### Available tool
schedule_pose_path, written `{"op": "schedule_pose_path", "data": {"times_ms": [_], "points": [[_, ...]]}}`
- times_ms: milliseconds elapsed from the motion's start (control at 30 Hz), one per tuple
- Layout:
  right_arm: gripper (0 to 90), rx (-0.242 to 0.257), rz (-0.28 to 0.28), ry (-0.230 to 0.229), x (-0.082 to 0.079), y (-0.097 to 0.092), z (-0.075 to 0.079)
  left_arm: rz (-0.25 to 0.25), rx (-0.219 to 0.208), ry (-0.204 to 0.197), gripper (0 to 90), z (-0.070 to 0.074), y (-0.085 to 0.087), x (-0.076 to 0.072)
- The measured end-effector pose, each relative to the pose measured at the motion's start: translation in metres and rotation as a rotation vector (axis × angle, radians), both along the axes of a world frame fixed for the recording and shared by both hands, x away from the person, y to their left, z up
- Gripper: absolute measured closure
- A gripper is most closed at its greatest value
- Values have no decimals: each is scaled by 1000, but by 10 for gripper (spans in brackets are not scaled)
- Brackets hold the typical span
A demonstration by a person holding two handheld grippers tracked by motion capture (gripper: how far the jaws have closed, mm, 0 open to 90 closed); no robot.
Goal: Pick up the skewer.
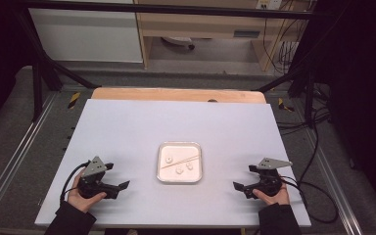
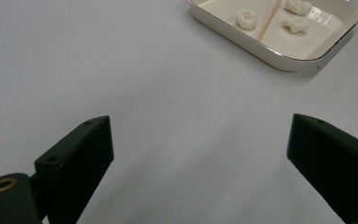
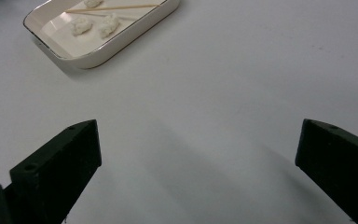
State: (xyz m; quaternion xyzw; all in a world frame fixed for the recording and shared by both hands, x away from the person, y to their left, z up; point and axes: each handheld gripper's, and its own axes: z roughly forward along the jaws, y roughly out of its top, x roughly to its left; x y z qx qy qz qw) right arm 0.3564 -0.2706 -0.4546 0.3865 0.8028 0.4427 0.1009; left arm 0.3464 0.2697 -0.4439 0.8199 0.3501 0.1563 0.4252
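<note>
A small white tray (image 1: 158, 166) with a thin gold rim sits at the middle of the white table. In it lie three white lumpy pieces (image 1: 179, 170) and a thin wooden skewer (image 1: 179, 161) laid slantwise. My left gripper (image 1: 118, 177) rests low at the tray's front left, held by a hand, open with nothing between its jaws. My right gripper (image 1: 244, 178) mirrors it at the front right, also open and empty. The left gripper view has its gripper (image 2: 200, 154) over bare table, with the tray (image 2: 261, 55) far up right. The right gripper (image 3: 196, 163) sees the tray (image 3: 121, 44) up left.
The white tabletop (image 1: 127, 127) spreads wide around the tray, with a wooden strip (image 1: 176, 94) along its far edge. Black frame bars and cables (image 1: 313, 147) run beside the table on the right. Grey floor surrounds it.
</note>
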Motion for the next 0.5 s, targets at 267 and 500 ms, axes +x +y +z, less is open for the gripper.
{"op": "schedule_pose_path", "data": {"times_ms": [267, 500], "points": [[6, 0, 3, 2, 0, 1, -1, -3, 4, 2, 68, 2, -4, 2], [7, -4, 2, 2, 0, 1, -1, -10, 13, 3, 69, 3, -9, 3]]}}
